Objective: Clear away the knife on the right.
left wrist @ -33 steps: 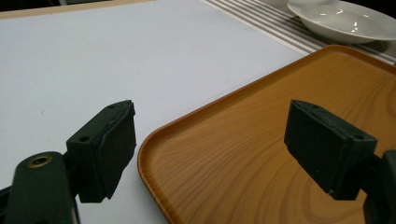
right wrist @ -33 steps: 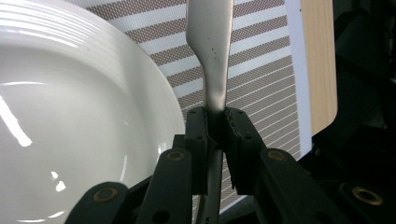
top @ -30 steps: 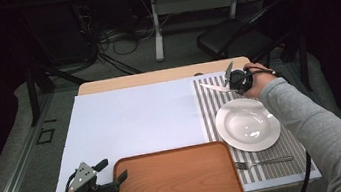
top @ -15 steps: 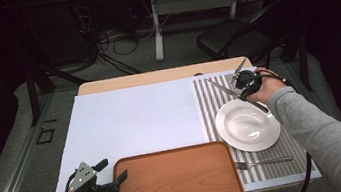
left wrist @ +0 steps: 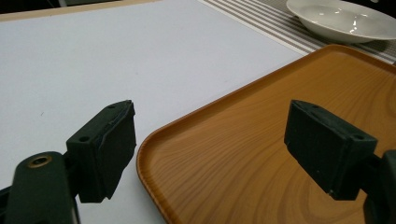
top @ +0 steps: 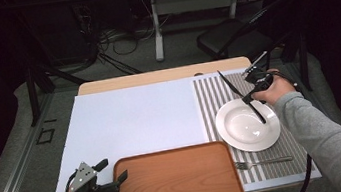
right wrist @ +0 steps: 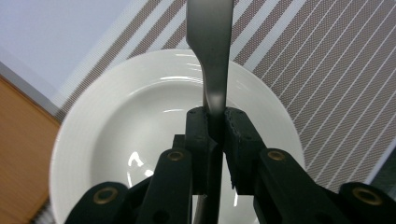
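Observation:
My right gripper (top: 251, 98) is shut on a metal table knife (top: 230, 85) and holds it in the air over the far rim of the white plate (top: 244, 128). In the right gripper view the knife (right wrist: 211, 51) rises from between the pressed pads, with the plate (right wrist: 135, 140) below it. One end of the knife reaches over the plate's bowl, the other points to the far left. My left gripper (top: 112, 171) rests at the table's near left corner, open, with nothing between its fingers (left wrist: 105, 149). It points at the left edge of the wooden tray (left wrist: 261, 154).
The wooden tray (top: 175, 181) lies at the near middle. A fork (top: 263, 162) lies on the striped placemat (top: 214, 95) in front of the plate. A white mat (top: 131, 121) covers the left of the table. A chair (top: 231, 39) stands beyond the table.
My right hand has carried the knife to the right and nearer, from the placemat's far part to above the plate's far rim. The left gripper has stayed put.

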Available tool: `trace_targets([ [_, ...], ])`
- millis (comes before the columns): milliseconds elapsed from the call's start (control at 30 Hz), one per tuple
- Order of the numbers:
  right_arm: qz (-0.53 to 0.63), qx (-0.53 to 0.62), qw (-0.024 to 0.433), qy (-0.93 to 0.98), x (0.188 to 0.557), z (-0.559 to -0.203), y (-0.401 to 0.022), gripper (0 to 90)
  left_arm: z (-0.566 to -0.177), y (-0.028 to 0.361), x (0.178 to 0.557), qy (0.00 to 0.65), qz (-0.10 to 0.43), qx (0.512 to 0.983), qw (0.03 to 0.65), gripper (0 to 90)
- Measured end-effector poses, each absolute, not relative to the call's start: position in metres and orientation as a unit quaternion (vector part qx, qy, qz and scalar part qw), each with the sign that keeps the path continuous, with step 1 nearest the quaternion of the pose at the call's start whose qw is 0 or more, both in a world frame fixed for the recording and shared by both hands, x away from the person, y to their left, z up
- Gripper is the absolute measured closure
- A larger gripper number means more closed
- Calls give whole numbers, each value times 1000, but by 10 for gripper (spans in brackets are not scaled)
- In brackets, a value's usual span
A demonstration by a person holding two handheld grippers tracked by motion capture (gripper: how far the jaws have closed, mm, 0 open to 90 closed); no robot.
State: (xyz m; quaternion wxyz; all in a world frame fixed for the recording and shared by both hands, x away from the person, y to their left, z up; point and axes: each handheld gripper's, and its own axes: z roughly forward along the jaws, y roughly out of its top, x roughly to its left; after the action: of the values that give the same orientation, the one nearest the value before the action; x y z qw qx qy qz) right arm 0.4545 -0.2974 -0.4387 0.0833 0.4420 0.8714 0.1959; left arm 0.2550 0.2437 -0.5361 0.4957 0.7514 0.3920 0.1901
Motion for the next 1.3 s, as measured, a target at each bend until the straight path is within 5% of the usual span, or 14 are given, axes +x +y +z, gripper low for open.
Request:
trace_targets([
  [467,295,521,-29,801,444,-446,-318,802,-536,243,255,390,191,752,495,169],
  [1300,329,459,-27,825,378,-445,-294,802,-535,243,254,394,191,748,499,169],
])
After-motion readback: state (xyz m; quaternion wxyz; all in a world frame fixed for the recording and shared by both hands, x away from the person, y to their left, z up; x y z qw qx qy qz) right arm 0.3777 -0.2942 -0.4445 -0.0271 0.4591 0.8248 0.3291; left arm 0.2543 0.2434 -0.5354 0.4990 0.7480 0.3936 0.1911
